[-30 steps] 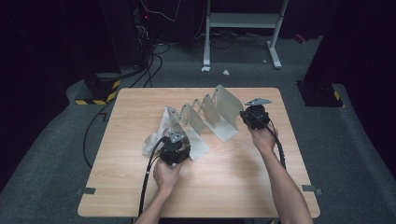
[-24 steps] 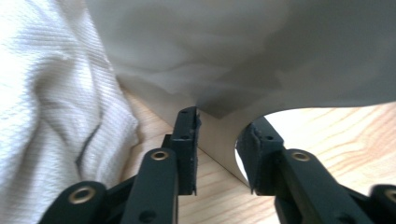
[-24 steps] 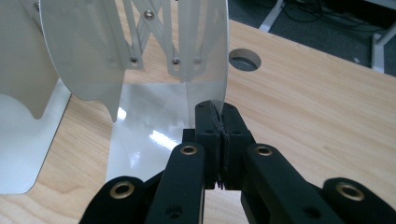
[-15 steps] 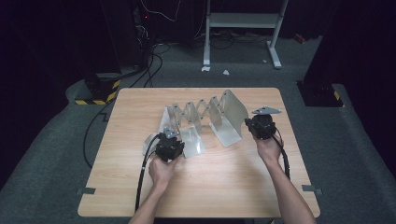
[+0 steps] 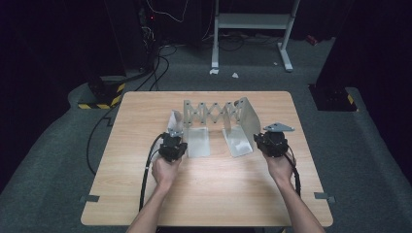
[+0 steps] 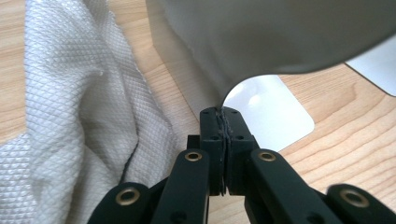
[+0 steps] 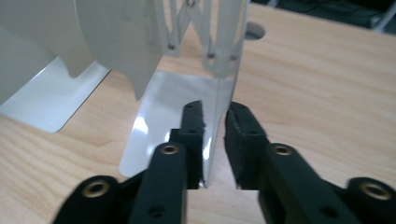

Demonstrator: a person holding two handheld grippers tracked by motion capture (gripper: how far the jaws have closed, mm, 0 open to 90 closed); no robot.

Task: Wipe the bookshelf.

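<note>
My left gripper (image 6: 223, 122) is clamped on the expanding bookend rack's (image 5: 218, 114) nine-o'clock end plate, my right gripper (image 7: 215, 122) straddles the three-o'clock plate with a gap; I judge stretching nearly done, release remaining.

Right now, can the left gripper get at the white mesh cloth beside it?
Probably not yet: the left gripper is shut on the grey metal expanding rack's end plate. The white mesh cloth lies uncovered right beside it.

Right gripper (image 7: 214, 122) straddles bookend's upright plate (image 7: 225, 56).
</note>
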